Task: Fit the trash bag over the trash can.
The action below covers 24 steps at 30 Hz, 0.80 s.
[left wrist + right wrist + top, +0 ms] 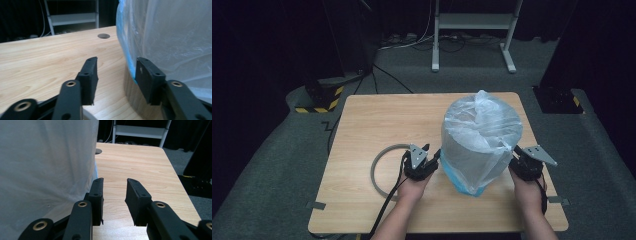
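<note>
**Bagged bin sits between both grippers**

Bin w/ plastic bag [481, 145] stands upright, near-right part of table [377, 125], long axis vertical. I've got left gripper [434, 155] at its left flank, jaws spread, one pad [147, 77] touching the film. Right gripper [516, 152] just beside the right flank, jaws apart, gripping nothing. Left is closer.
</note>
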Motion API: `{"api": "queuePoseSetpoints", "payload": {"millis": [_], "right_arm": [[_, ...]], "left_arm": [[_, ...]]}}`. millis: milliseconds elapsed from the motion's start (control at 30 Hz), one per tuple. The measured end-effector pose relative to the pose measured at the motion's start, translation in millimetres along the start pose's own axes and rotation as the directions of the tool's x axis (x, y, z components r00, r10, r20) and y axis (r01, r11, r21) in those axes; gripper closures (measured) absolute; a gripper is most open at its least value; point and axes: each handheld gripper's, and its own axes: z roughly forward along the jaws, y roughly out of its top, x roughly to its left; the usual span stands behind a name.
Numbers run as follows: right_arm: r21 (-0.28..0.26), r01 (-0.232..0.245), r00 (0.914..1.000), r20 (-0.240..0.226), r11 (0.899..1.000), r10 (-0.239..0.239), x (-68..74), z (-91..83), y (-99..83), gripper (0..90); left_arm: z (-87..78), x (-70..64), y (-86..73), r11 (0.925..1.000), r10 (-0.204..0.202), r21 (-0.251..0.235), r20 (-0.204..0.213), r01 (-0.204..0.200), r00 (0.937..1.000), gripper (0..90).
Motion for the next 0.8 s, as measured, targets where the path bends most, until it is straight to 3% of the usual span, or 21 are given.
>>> {"api": "queuePoseSetpoints", "payload": {"millis": [200,367,800], "right_arm": [[0.001,0.005,1.0,0.005,1.0,-0.005,-0.1,-0.7,-0.5,65.4],[0.009,0.013,0.9999,0.01,1.0,-0.013,-2.4,-1.6,-2.5,64.1],[0.047,0.039,0.9984,0.038,0.998,-0.041,-7.3,-1.8,-14.9,61.4]], "left_arm": [[-12.0,7.1,-2.7,0.9998,-0.002,-0.019,-0.015,0.002,0.9999,46.6],[-23.0,21.3,-10.6,0.9995,0.029,0.011,-0.054,-0.029,0.9981,43.3],[-61.1,67.4,-39.4,0.9956,-0.003,0.092,-0.148,0.017,0.989,37.4]]}}
